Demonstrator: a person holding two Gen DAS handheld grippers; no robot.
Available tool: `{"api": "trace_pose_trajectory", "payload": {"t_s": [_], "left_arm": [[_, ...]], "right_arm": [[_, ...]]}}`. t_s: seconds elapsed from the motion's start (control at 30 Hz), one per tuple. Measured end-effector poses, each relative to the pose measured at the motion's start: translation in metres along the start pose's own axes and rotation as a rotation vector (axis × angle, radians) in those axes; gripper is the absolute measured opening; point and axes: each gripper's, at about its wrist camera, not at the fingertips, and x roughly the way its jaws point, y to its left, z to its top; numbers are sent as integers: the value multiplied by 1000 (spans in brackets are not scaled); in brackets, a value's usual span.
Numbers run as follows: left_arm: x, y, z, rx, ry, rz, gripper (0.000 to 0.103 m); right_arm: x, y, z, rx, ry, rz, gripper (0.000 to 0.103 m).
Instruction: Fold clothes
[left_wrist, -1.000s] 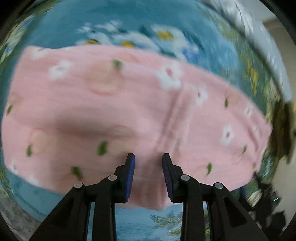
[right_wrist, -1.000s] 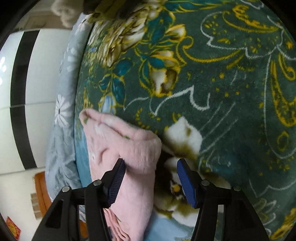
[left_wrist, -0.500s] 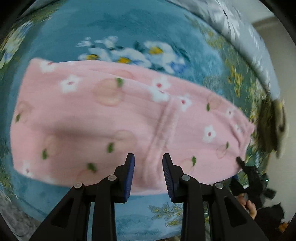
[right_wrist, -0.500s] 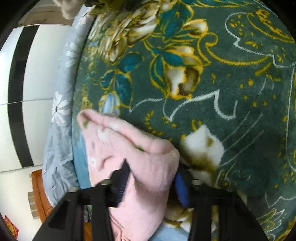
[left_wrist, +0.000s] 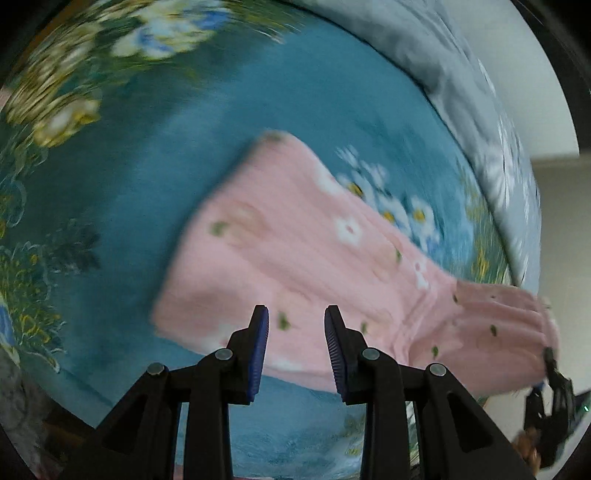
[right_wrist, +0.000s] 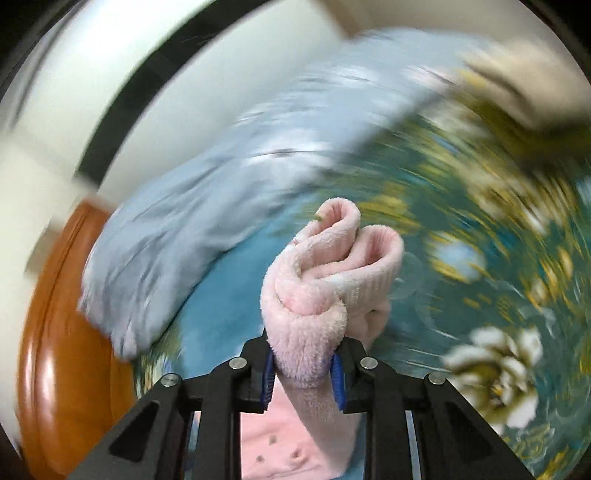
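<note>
Right gripper (right_wrist: 303, 363) closing on bunched fluffy pink garment (right_wrist: 325, 280), plush floral blanket (right_wrist: 480, 295)

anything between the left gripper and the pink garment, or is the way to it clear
Nothing visible stands in the way. The left gripper hangs with parted jaws over the pink garment, which lies on the blue floral blanket. The right gripper is closing on its bunched end.

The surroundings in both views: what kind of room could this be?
Probably a bedroom: a teal floral blanket covers a bed, a grey-blue quilt lies along its edge, and a glossy wooden bed frame shows beside it.
</note>
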Motion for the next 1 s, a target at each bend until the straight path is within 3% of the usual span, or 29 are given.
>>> {"api": "trace_pose_trajectory", "payload": {"t_s": [0.2, 0.33, 0.43, 0.63, 0.77, 0.87, 1.0], "left_arm": [[-26, 68, 9, -136, -60, -40, 33], [-32, 109, 7, -227, -77, -53, 33], [-28, 128, 0, -286, -71, -68, 33], [-12, 151, -13, -348, -45, -96, 40], [-4, 147, -9, -344, -35, -128, 40], [-3, 128, 1, -284, -47, -181, 41], [4, 79, 22, -102, -45, -283, 47]], "right_arm": [[30, 142, -62, -341, 101, 97, 26], [97, 203, -141, -484, 296, 119, 26], [142, 223, -206, -593, 428, 64, 26], [178, 228, -281, -750, 576, -48, 33], [162, 223, -286, -786, 590, 9, 53], [147, 213, -272, -753, 619, 102, 55], [131, 181, -232, -661, 571, 38, 56]]}}
